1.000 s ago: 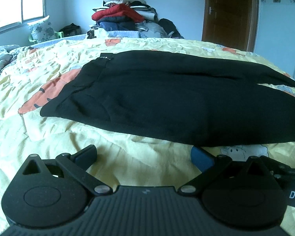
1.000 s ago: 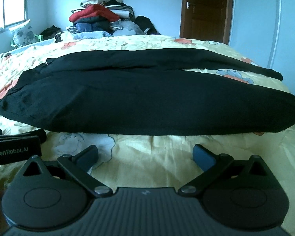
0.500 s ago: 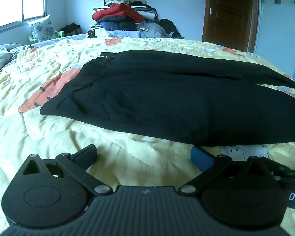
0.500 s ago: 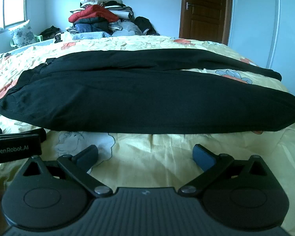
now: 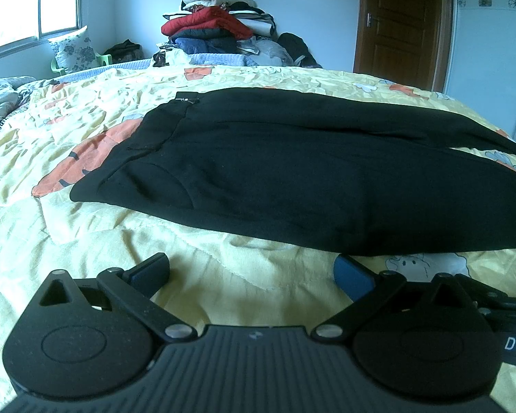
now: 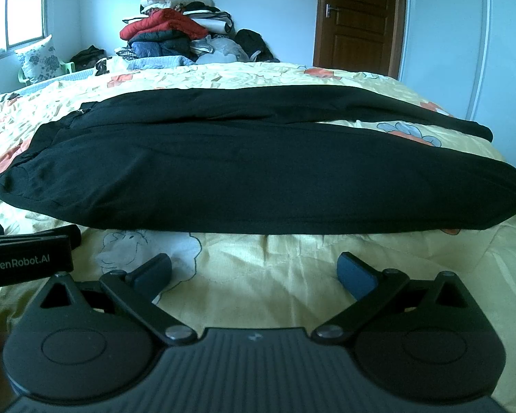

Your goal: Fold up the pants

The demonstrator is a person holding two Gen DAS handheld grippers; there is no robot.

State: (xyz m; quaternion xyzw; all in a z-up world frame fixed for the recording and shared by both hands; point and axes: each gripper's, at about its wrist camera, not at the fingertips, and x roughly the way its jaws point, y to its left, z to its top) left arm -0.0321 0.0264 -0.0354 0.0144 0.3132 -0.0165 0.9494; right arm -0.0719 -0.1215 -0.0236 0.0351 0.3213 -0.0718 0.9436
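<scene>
Black pants (image 5: 309, 179) are lying flat across a yellow patterned bedspread (image 5: 68, 144), spread sideways with the waistband toward the left and the two legs running off to the right. In the right wrist view the legs are parting slightly at the right, the far leg (image 6: 361, 106) ending short of the bed's right edge and the near leg (image 6: 292, 186) reaching further right.

Both grippers are hovering low over the bedspread on the near side of the garment, neither touching it. The left gripper (image 5: 253, 270) is holding its fingers wide apart, gripping nothing; the near hem of the pants is lying just beyond its fingertips, with the right fingertip (image 5: 352, 273) sitting just beside the cloth edge and the left fingertip (image 5: 151, 270) well short of it. The right gripper (image 6: 254, 270) is likewise standing open and empty, a strip of bare bedspread showing between its fingers and the near leg's edge.

Part of the left gripper's body is showing at the left of the right wrist view, near the waist end.

Far behind the bed, a pile of clothes (image 5: 216, 24) is sitting against the wall, with a wooden door (image 5: 400, 24) to the right and a window (image 5: 34, 3) to the left.
</scene>
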